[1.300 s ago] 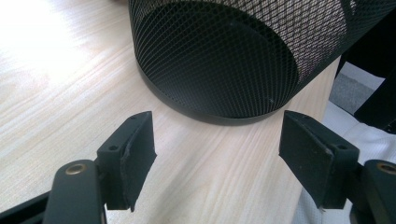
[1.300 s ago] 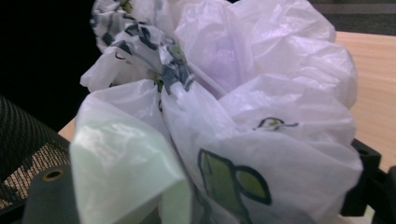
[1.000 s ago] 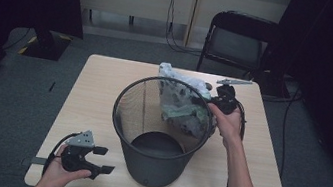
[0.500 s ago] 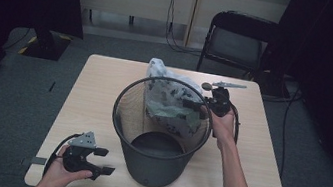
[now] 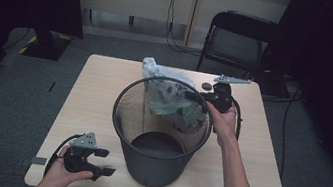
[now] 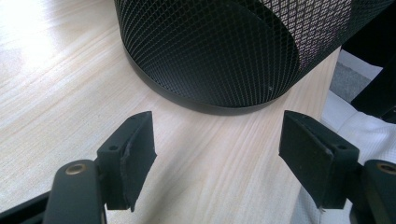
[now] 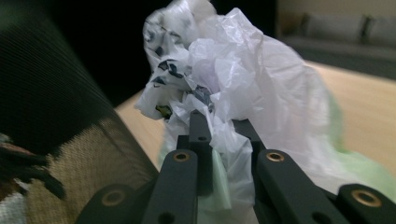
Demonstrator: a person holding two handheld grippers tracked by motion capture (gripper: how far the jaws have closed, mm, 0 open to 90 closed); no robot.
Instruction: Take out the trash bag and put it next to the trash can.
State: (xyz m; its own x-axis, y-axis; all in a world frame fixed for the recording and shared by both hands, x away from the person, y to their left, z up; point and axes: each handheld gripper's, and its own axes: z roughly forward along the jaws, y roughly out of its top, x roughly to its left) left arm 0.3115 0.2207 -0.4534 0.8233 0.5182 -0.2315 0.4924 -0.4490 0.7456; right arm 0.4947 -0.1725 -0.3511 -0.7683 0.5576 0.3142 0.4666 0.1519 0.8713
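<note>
A black mesh wastebasket [image 5: 160, 138] stands upright in the middle of the wooden table [image 5: 99, 88]. My right gripper [image 5: 194, 98] is shut on a crumpled white plastic bag with dark print [image 5: 169, 96], held at the basket's far rim. In the right gripper view the bag [image 7: 233, 88] bulges above the jaws, with the mesh wall [image 7: 51, 107] at left. My left gripper [image 5: 105, 162] rests open near the table's front left corner. In the left gripper view its fingers [image 6: 133, 154] stand wide apart, facing the basket's base [image 6: 210, 56].
A small dark round object [image 5: 205, 85] lies on the table behind the basket. A black folding chair [image 5: 236, 41] stands beyond the far edge. Cables trail on the floor to the right. Bare tabletop lies left of the basket.
My right gripper has carried the bag leftward and lower, from beside the basket's far right rim to over its opening. The left gripper has stayed put.
</note>
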